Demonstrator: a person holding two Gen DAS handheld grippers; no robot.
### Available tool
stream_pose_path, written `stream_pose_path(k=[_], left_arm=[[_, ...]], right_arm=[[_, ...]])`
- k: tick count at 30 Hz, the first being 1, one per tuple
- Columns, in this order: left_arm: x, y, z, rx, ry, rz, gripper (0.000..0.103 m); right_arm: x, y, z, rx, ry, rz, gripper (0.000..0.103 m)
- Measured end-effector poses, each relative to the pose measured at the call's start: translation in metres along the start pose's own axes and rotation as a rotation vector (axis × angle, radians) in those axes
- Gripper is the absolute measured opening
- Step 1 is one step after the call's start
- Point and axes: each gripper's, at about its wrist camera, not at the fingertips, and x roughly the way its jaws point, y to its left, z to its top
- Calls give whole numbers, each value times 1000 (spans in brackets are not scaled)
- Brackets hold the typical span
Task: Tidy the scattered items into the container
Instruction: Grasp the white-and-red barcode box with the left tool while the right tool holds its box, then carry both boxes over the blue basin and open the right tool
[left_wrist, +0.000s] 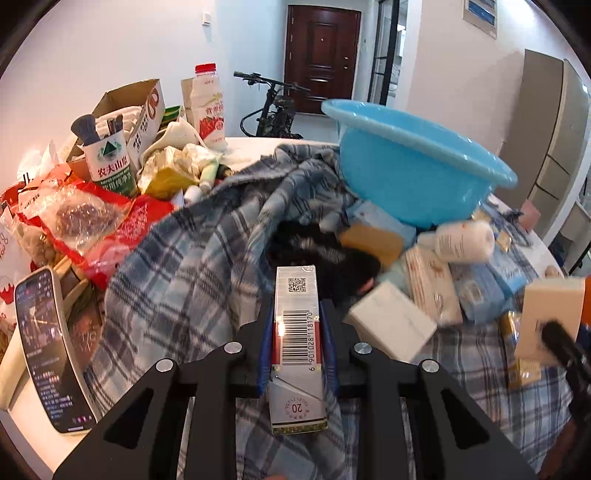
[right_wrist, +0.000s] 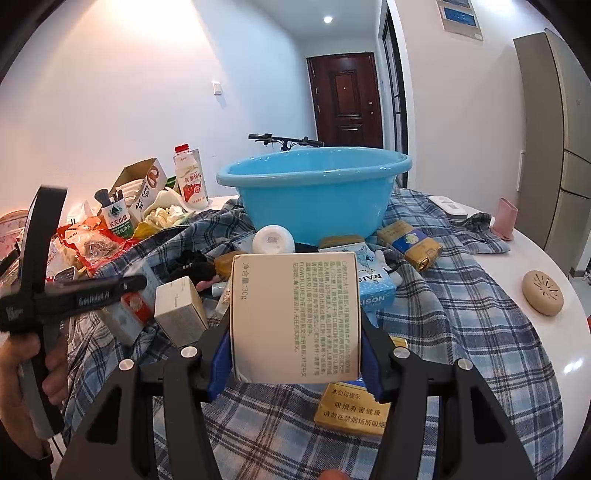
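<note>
My left gripper (left_wrist: 297, 332) is shut on a white and red cigarette pack (left_wrist: 297, 325) with a barcode, held above the plaid cloth (left_wrist: 184, 266). My right gripper (right_wrist: 295, 332) is shut on a beige box (right_wrist: 295, 317) with printed text. The blue plastic basin (right_wrist: 314, 195) stands on the cloth straight ahead of the right gripper; in the left wrist view the basin (left_wrist: 413, 173) is up and to the right. The right gripper's beige box also shows at the right edge of the left wrist view (left_wrist: 550, 314). The left gripper shows at the left of the right wrist view (right_wrist: 122, 286).
Small boxes (right_wrist: 181, 310), a yellow pack (right_wrist: 351, 410), a gold and blue pack (right_wrist: 410, 243) and a white jar (right_wrist: 273, 240) lie near the basin. Snack bags (left_wrist: 85, 221), a cardboard box (left_wrist: 129, 118), a milk bottle (left_wrist: 208, 107) and a phone (left_wrist: 51, 350) crowd the left. A tan oval (right_wrist: 543, 293) lies right.
</note>
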Motion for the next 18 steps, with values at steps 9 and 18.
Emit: stream_pose_path(k=[9, 18], left_arm=[[-36, -11, 11, 39, -110, -25, 21], [-60, -37, 40, 99, -221, -94, 21]], right_arm=[[-2, 3, 3, -6, -6, -16, 59], [-9, 5, 27, -25, -49, -48, 59]])
